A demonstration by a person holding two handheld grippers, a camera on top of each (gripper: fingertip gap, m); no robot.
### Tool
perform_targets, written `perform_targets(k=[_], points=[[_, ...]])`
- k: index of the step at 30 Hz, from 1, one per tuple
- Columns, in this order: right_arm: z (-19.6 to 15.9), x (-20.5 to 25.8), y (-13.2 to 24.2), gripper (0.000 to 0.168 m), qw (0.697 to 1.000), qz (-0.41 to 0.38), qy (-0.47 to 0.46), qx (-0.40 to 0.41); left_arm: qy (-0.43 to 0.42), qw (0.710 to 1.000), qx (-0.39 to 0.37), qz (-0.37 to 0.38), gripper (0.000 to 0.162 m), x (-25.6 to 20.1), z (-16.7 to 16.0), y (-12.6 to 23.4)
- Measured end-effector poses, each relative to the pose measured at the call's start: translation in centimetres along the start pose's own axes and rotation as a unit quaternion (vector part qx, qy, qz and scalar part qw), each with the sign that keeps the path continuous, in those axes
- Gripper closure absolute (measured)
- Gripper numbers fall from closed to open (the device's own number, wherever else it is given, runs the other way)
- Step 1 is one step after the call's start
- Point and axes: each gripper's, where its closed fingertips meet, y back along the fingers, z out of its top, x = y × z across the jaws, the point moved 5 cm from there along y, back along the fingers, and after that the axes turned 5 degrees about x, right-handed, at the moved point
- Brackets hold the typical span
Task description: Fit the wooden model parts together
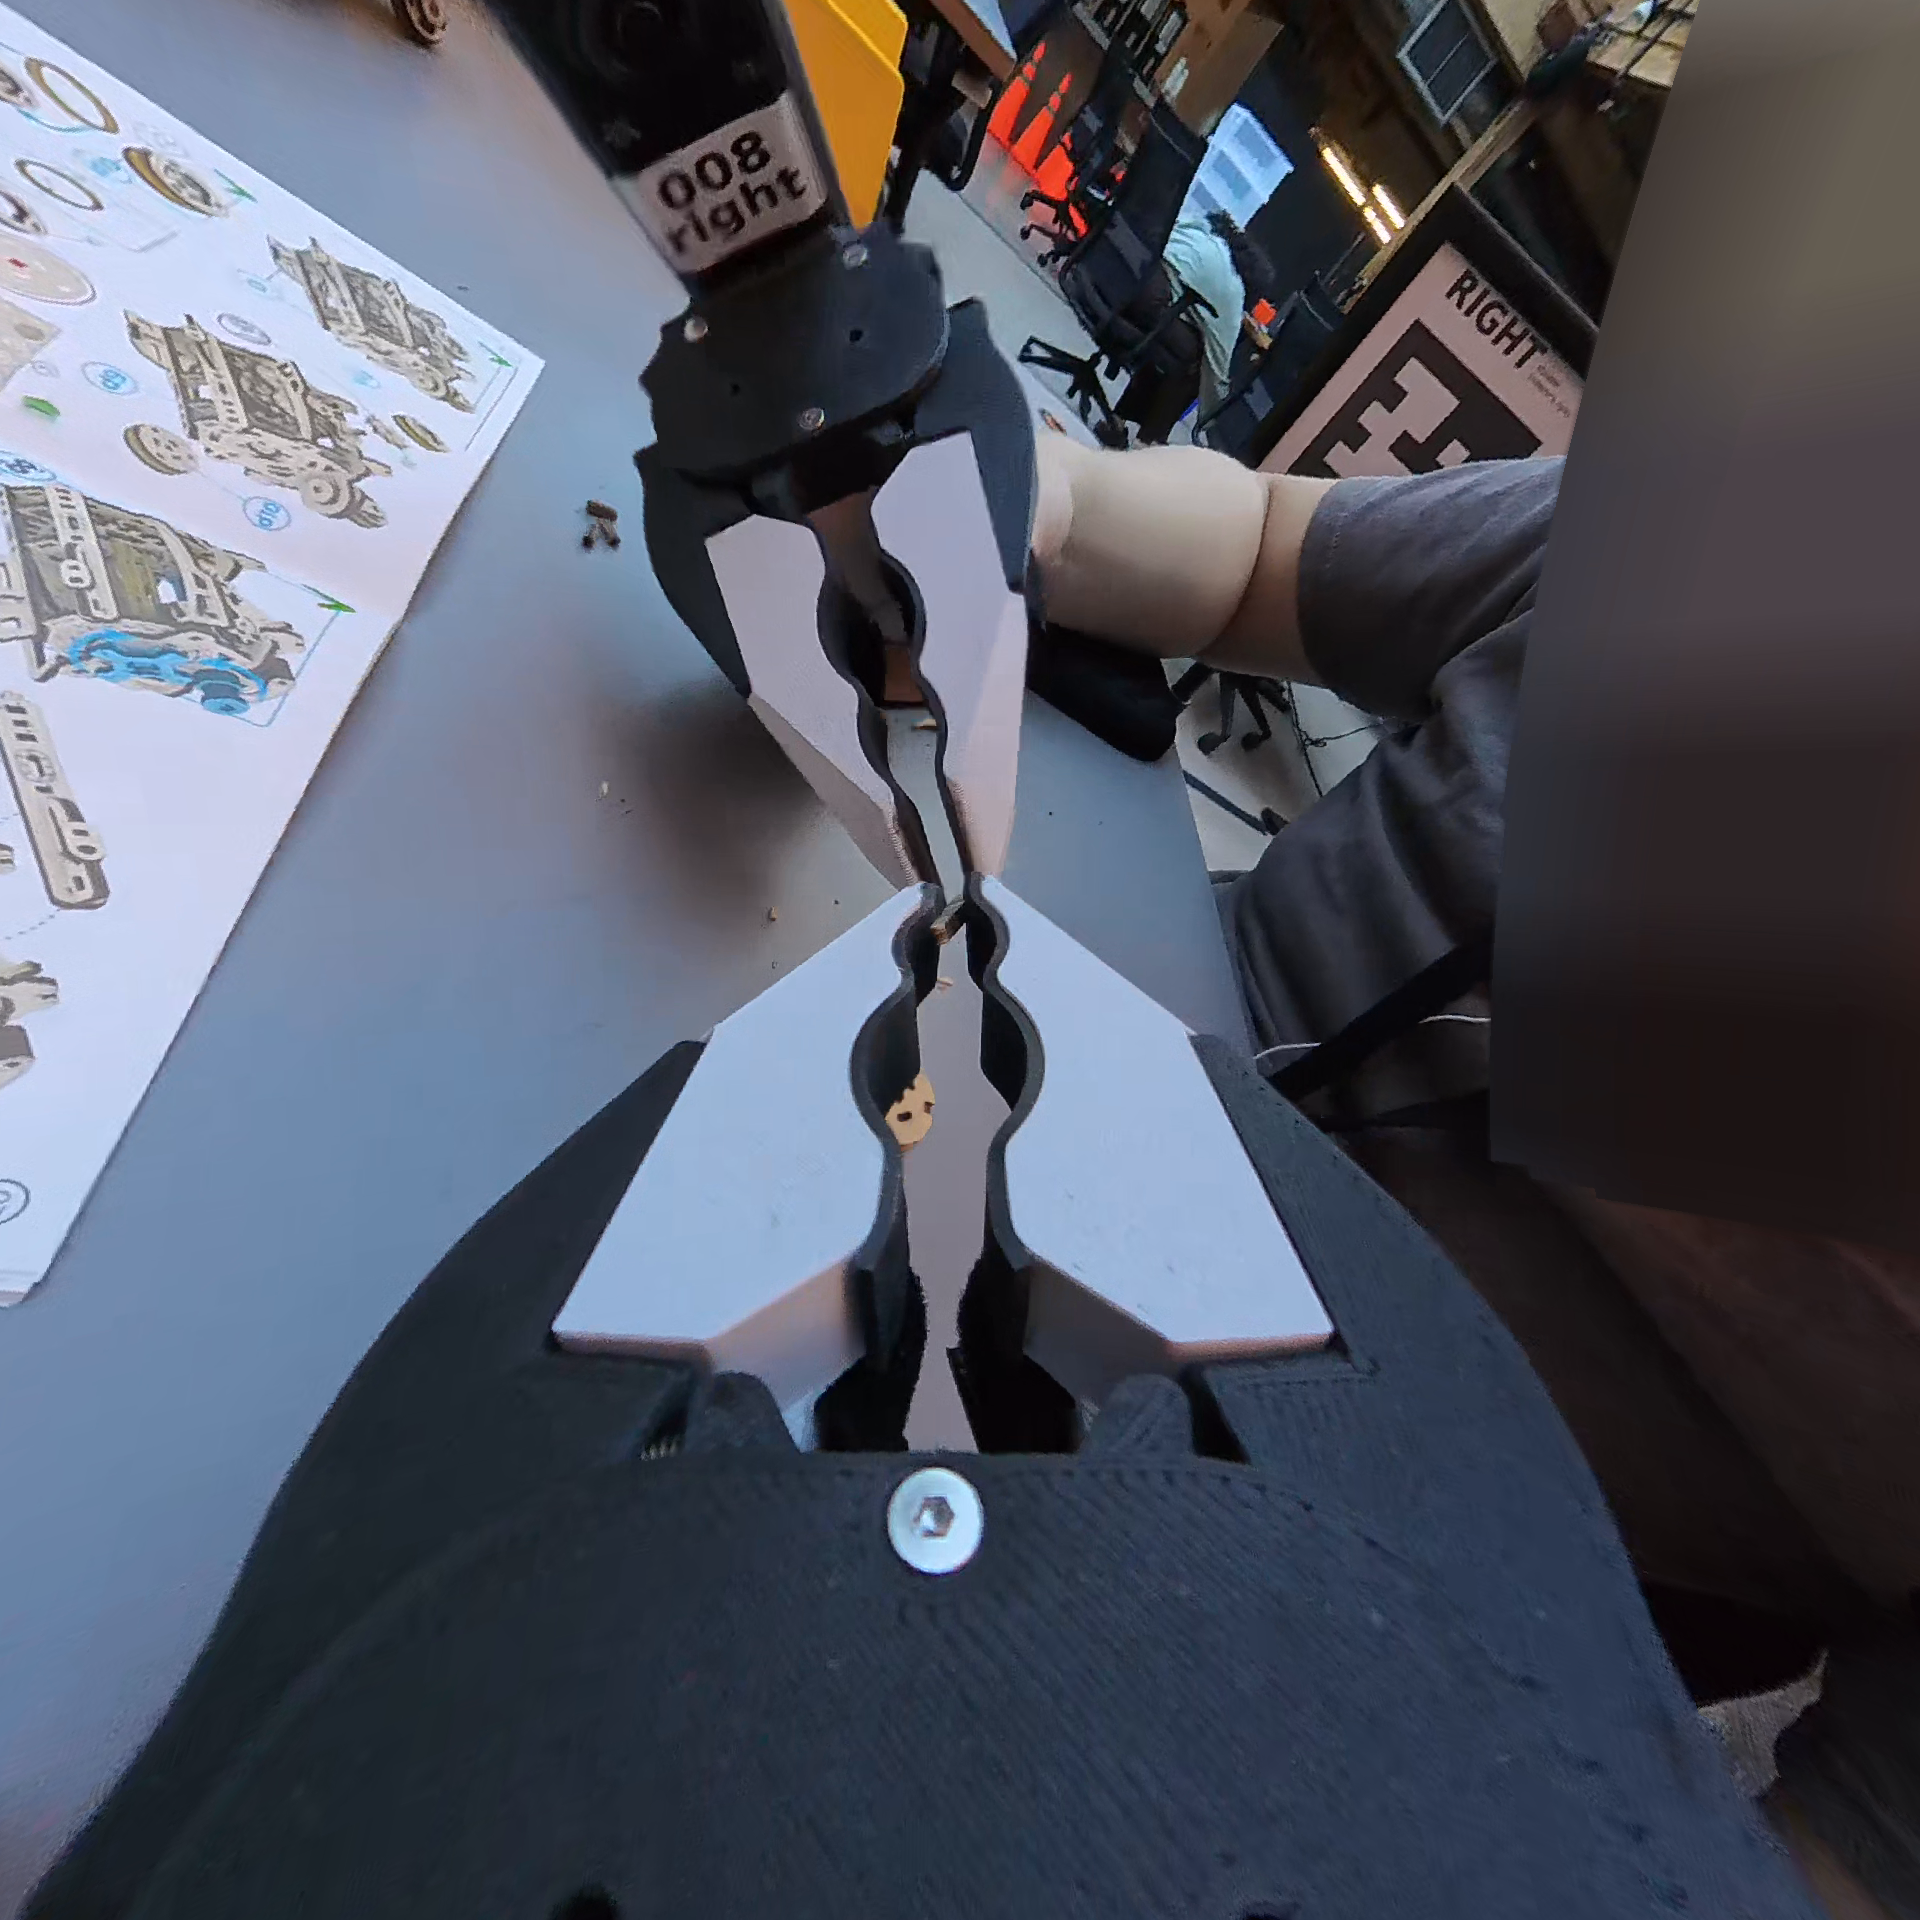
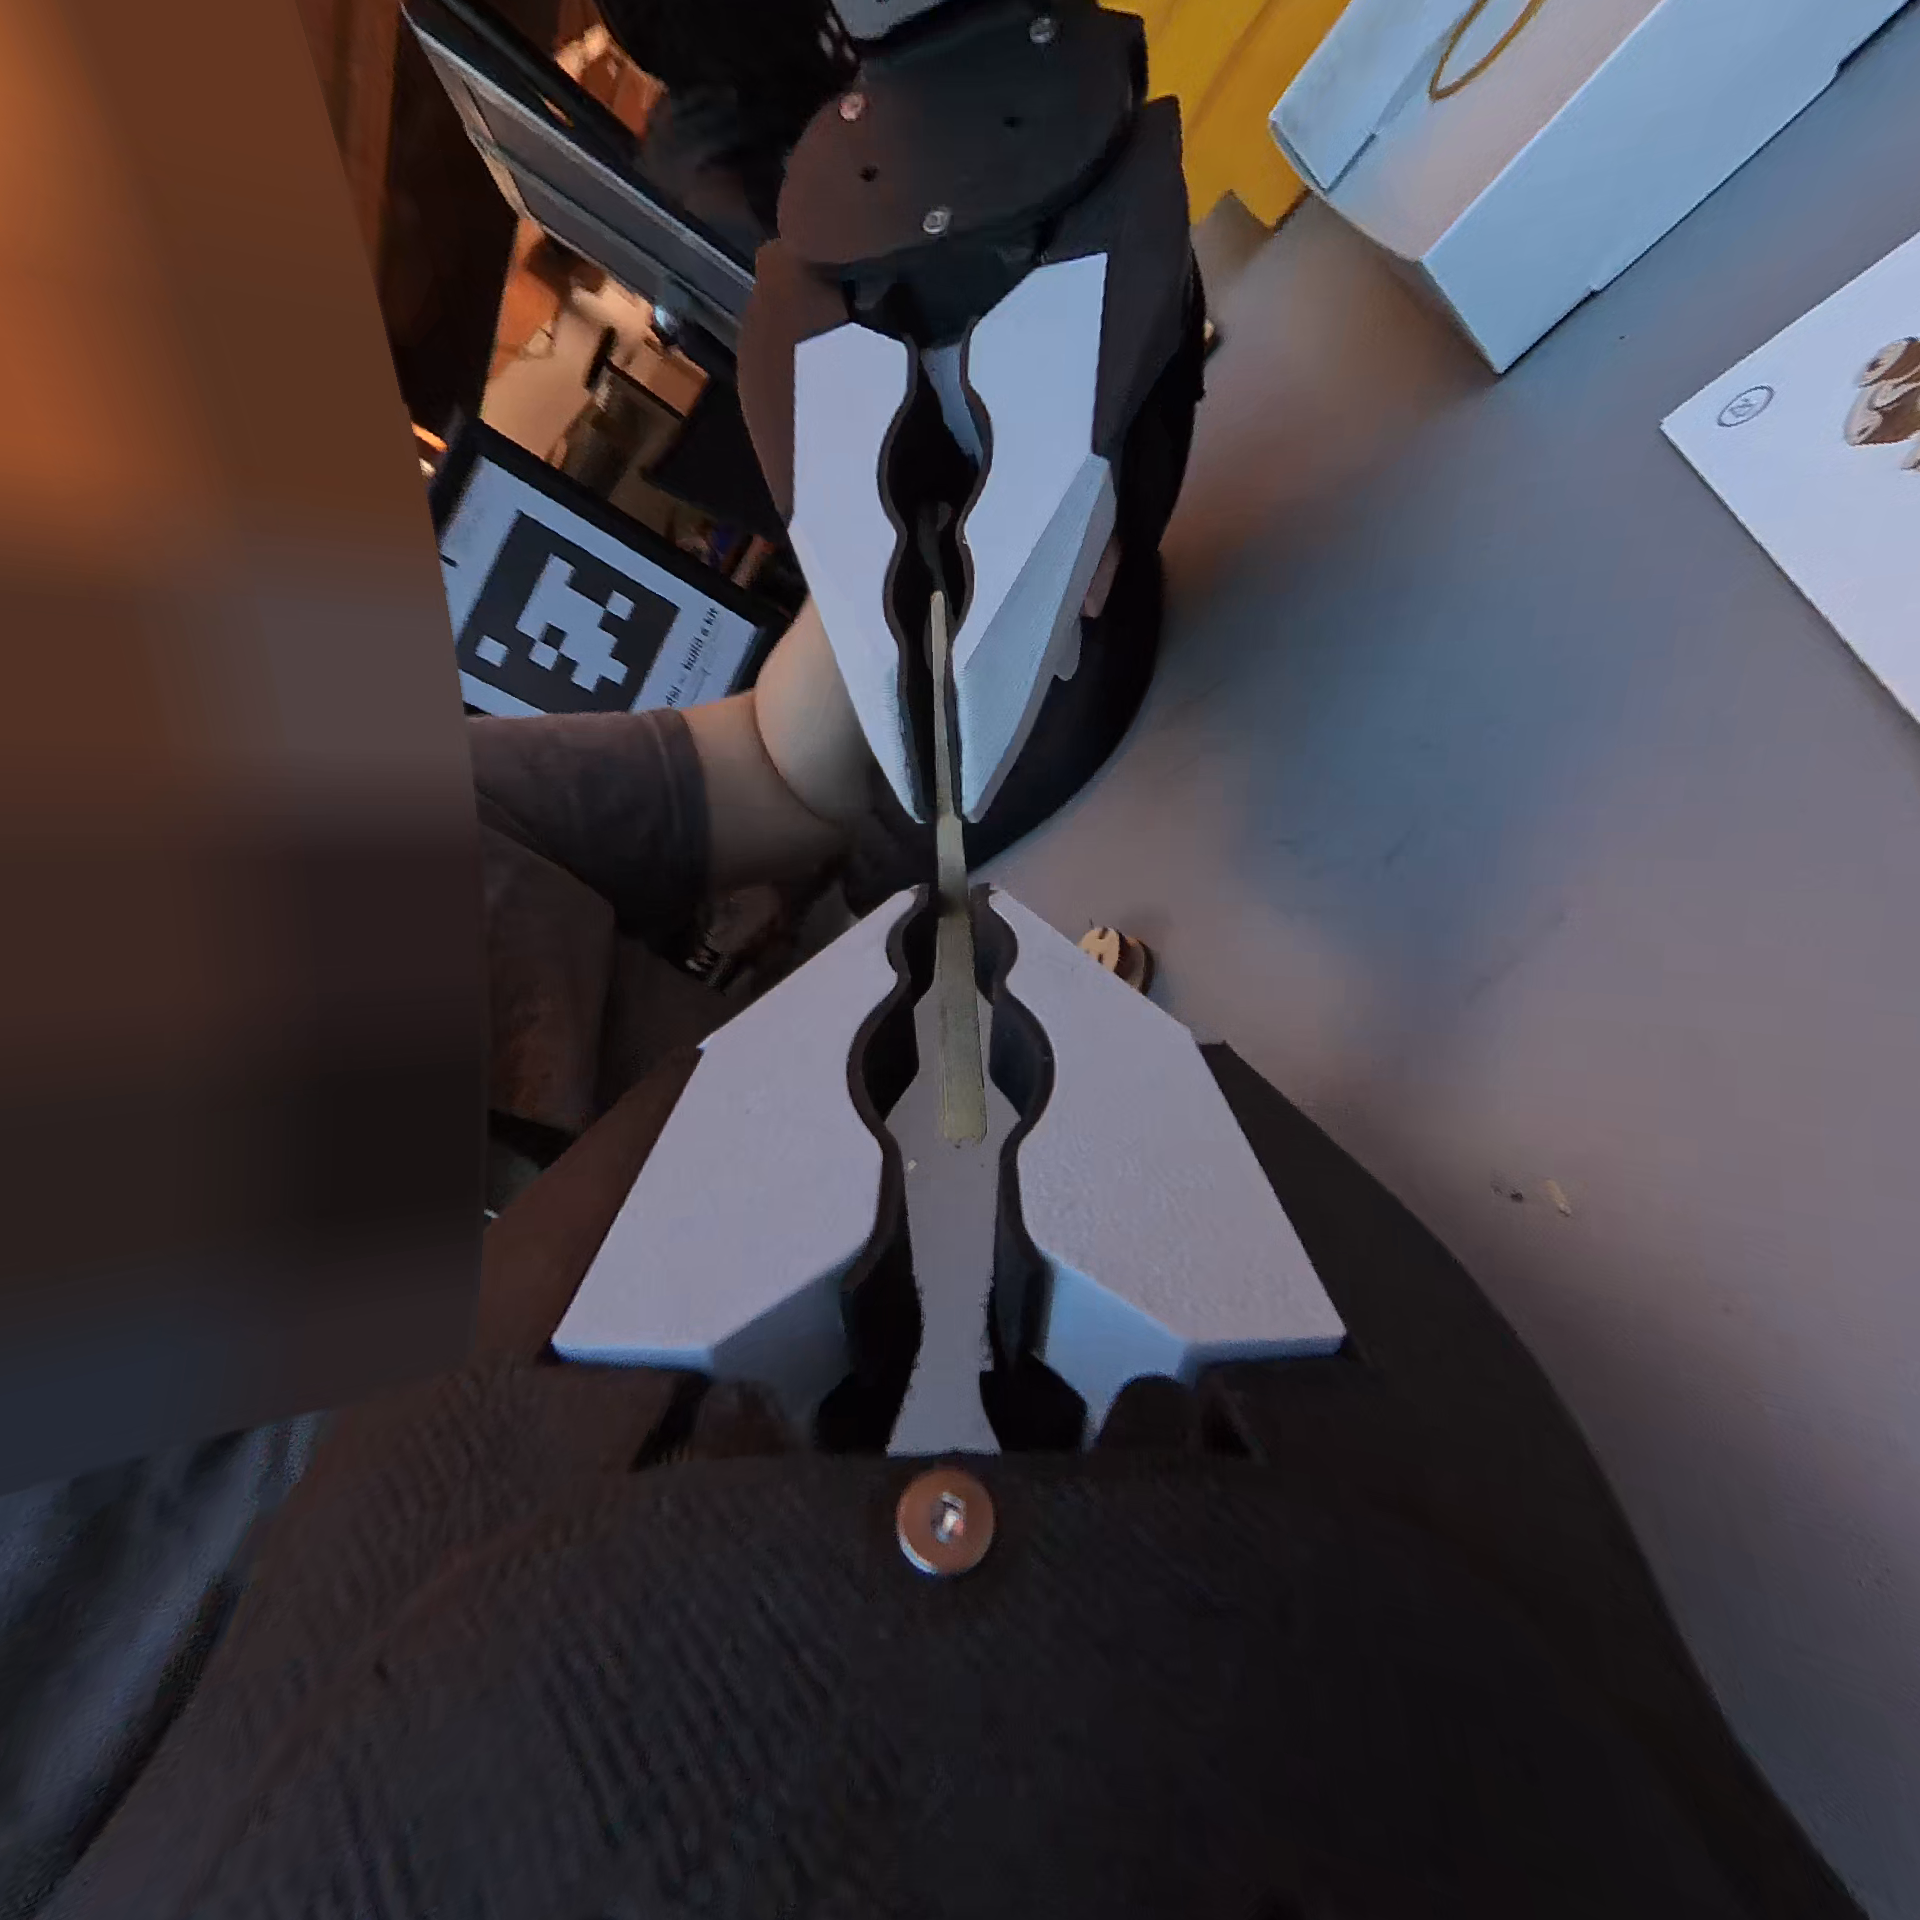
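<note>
A thin flat wooden strip, seen edge-on, runs between both grippers above the grey table. My right gripper is shut on its near end. My left gripper comes in from the top of the right wrist view, tip to tip with the right, and is shut on the far end. In the left wrist view my left gripper meets the right gripper, and only a pale bit of the strip shows at the tips. A small round wooden part shows through the left gripper's gap.
A printed instruction sheet lies on the table to the left, with dark wooden bits beside it. A small wooden wheel lies near the tips. A white box stands at the back. A person's forearm rests by the table edge. My two grippers' fingertips are within a few centimetres of each other.
</note>
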Motion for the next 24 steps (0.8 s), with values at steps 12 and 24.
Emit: perform_targets(k=[12,24], points=[[1.4,-0.1,-1.9,0.166,0.898,-0.357,0.165,0.197,0.074,0.993,0.009,0.087,0.159,1.4,-0.1,-0.1],[4.4,0.9,2.8,0.168,0.987,-0.037,-0.017,-0.158,0.076,0.993,-0.082,-0.032,0.148,0.0,1.6,-0.5]])
